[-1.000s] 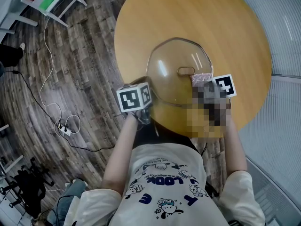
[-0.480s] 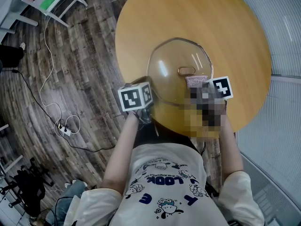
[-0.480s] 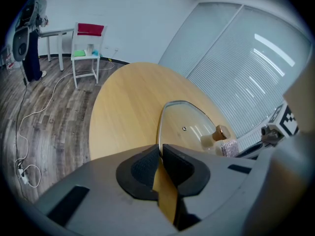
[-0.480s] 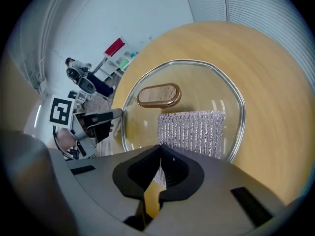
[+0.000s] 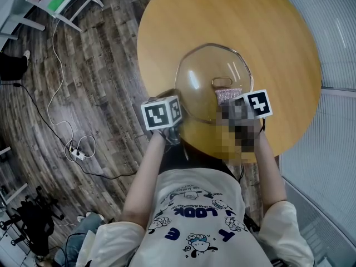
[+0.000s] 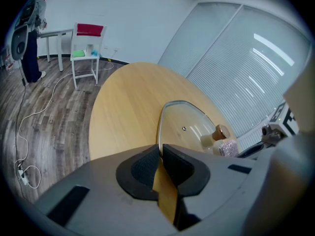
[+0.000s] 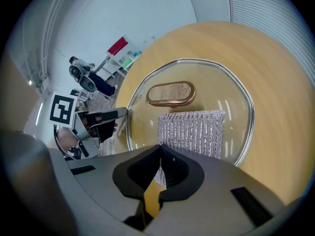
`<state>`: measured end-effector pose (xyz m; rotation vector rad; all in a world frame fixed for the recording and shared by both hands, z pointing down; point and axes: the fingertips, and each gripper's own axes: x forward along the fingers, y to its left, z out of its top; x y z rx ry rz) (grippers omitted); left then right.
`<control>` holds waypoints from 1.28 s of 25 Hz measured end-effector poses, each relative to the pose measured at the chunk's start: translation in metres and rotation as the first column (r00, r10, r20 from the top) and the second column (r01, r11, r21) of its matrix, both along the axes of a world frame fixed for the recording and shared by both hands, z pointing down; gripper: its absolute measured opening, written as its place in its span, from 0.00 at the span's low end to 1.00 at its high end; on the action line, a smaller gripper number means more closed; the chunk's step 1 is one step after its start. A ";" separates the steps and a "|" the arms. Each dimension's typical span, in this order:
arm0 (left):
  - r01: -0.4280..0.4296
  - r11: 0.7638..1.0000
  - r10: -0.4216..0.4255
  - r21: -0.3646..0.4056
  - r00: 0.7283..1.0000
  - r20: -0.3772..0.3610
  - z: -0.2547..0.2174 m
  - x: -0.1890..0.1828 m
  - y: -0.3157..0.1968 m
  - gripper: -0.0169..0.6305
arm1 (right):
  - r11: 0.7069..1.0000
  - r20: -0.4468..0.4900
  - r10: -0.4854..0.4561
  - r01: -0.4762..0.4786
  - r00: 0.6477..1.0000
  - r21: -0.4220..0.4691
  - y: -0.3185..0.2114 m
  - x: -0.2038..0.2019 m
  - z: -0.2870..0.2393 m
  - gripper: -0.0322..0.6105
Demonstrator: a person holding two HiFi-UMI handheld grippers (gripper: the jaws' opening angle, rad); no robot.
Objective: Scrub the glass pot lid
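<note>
The glass lid (image 5: 203,74) lies on the round wooden tabletop (image 5: 261,21), a little toward 6 o'clock from the middle, with its oval bronze handle (image 5: 221,83) facing up

The left claw (image 6: 160,154) is closed on the lid's metal rim at about 8 o'clock in the head view. In the left gripper view, the rim runs straight in between the two dark pads, which sit tight against it

The right claw (image 7: 161,163) is clamped on the near edge of a silver scrub pad (image 7: 191,131). The rest of the pad spreads flat on the glass, just at 6 o'clock of the handle and not touching it. In the head view the pad sits between the handle and the right claw's marker cube

The wooden floor (image 5: 94,82) lies at 9 o'clock of the tabletop, with a thin cable (image 5: 54,109) trailing across it. In the left gripper view, a white chair (image 6: 84,50) stands far off by the wall at about 11 o'clock
</note>
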<state>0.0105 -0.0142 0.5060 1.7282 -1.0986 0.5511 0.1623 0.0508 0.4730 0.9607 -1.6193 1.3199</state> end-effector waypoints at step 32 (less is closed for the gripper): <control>-0.010 1.000 0.010 0.000 1.000 -0.001 -0.001 0.002 -0.003 0.07 | 0.999 0.070 -0.053 0.054 0.996 -0.002 -0.005 -0.055 0.003 0.10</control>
